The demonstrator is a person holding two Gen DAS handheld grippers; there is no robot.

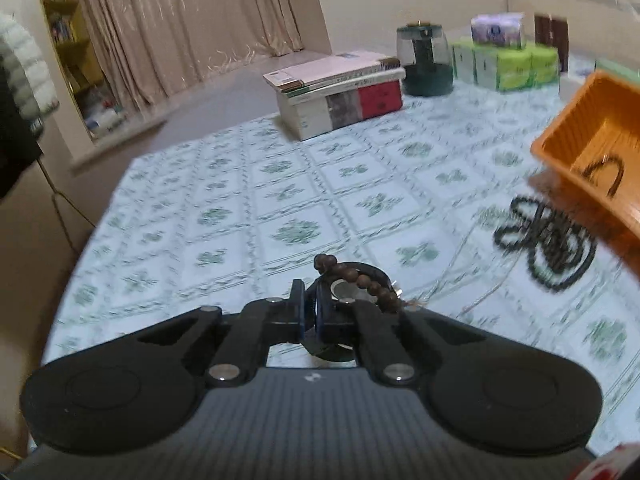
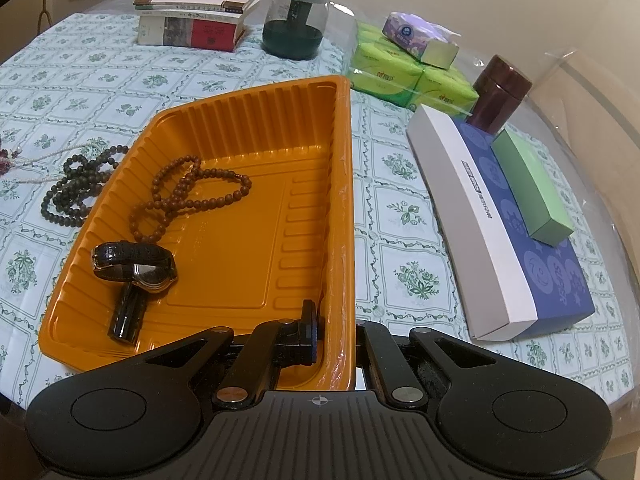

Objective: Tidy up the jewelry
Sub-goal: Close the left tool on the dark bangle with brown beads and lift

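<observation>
Your left gripper point(image 1: 310, 308) is holding its jaws together on a dark ring-shaped piece point(image 1: 362, 276), apparently a watch, though the blur is keeping you from telling for certain; a short string of brown beads point(image 1: 360, 280) is lying draped across the top of that piece and trailing toward the right finger. The gripper is hanging above the floral tablecloth point(image 1: 240, 200), with the held piece clear of the cloth. Your right gripper point(image 2: 334, 332) is keeping its jaws clamped on the near right wall of the orange tray point(image 2: 342, 184), one finger sitting inside the tray and the other outside it. Inside the tray, a brown bead necklace point(image 2: 192, 196) is lying looped toward the left half, and a black-strapped wristwatch point(image 2: 136, 266) is resting nearer the front left corner. Just beside the tray's left wall, a dark bead necklace point(image 2: 76, 188) is lying in a heap on the cloth, not touching the brown one. At the far edge of the table, a stack of books point(image 2: 192, 16) is standing beside a dark green jar point(image 2: 294, 20).
</observation>
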